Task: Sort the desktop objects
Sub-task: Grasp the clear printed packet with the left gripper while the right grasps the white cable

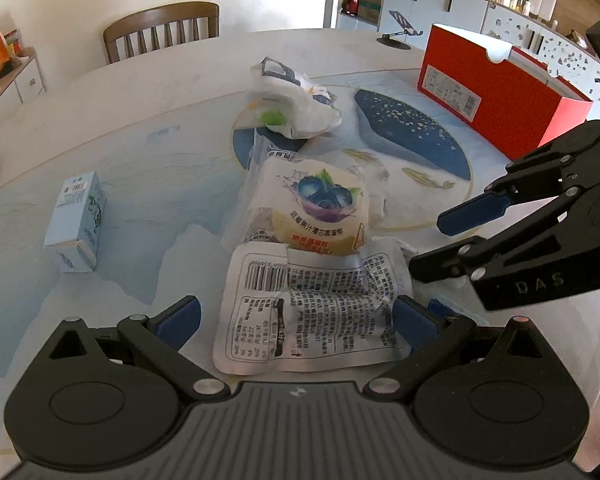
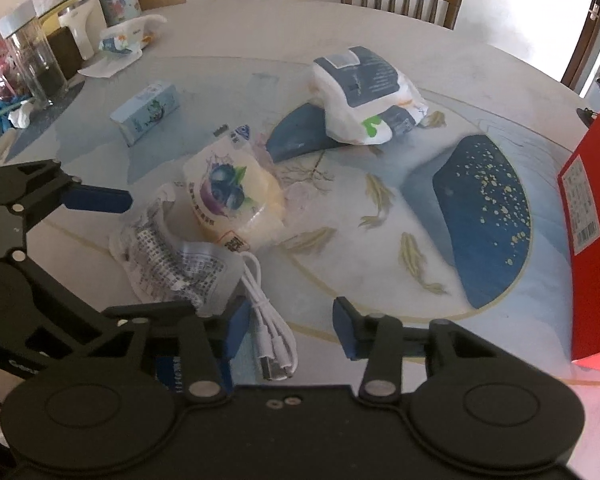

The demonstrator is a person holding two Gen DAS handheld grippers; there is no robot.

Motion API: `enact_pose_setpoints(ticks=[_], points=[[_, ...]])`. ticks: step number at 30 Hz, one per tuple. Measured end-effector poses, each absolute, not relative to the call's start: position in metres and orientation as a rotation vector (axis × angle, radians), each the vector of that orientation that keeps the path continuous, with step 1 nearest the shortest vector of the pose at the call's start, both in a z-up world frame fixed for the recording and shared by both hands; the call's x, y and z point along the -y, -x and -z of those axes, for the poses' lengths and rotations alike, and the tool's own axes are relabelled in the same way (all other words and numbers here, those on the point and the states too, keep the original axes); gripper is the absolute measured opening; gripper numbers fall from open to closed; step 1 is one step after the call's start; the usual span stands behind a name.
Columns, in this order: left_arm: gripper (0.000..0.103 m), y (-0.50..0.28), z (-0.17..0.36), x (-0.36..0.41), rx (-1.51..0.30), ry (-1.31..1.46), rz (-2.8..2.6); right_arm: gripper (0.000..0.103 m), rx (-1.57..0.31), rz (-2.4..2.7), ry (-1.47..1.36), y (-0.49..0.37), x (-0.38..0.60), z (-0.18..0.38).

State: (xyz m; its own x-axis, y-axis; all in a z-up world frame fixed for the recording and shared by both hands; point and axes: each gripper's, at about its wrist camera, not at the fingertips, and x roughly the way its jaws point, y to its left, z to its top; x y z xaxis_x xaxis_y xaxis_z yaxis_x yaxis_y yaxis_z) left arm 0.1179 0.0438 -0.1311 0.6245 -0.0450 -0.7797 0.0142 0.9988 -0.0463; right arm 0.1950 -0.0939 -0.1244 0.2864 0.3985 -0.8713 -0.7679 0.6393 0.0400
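Beside the blueberry cake pack (image 2: 230, 196), on its near side, lies a coiled white cable (image 2: 270, 320), and the right gripper (image 2: 290, 330) stands over it with its fingers (image 2: 346, 332) apart, the coil between them but not yet pinched. The step in hand looks like a grasp on the cable: the fingers should come down square over the thick middle of the coil, so no loop slips free and the plug end does not drag. A crumpled wrapper (image 2: 168, 260) touches the cable on the side toward the cake pack and could be caught in the same pinch, so the nearer finger needs to go in between them. The left gripper (image 1: 296, 318) hovers over that wrapper, its fingers (image 1: 178, 318) wide apart on either side of it and not pressing; the two grippers are near each other and could collide. Beyond the cake pack sits a white bag (image 2: 366, 98); to its left, well apart, a small blue box (image 2: 146, 114). The red box (image 2: 592, 240) stands far right on the counter (image 2: 380, 272), perhaps the bin for sorting.
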Motion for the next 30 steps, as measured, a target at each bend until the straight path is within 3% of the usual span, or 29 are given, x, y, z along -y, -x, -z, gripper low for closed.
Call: enact_pose_setpoints(ticks=[2,9,12,19,23,30], points=[[0.102,-0.118,0.132,-0.043,-0.896,0.035,0.037,0.034,-1.011,-0.809,0.437,-0.197,0.095,0.126],[0.101,-0.12,0.137,-0.038,-0.898,0.014,0.05,0.033,-0.985,-0.83,0.455,-0.198,0.096,0.129],[0.094,-0.121,0.136,-0.037,-0.887,0.015,0.058,0.031,-0.974,-0.836,0.459,-0.196,0.096,0.13],[0.089,-0.12,0.135,-0.037,-0.873,0.022,0.063,0.023,-0.941,-0.842,0.467,-0.191,0.096,0.13],[0.076,-0.118,0.133,-0.038,-0.863,0.026,0.069,0.018,-0.944,-0.844,0.45,-0.189,0.099,0.129],[0.068,-0.114,0.13,-0.043,-0.861,0.072,0.063,0.011,-0.952,-0.839,0.424,-0.189,0.105,0.123]])
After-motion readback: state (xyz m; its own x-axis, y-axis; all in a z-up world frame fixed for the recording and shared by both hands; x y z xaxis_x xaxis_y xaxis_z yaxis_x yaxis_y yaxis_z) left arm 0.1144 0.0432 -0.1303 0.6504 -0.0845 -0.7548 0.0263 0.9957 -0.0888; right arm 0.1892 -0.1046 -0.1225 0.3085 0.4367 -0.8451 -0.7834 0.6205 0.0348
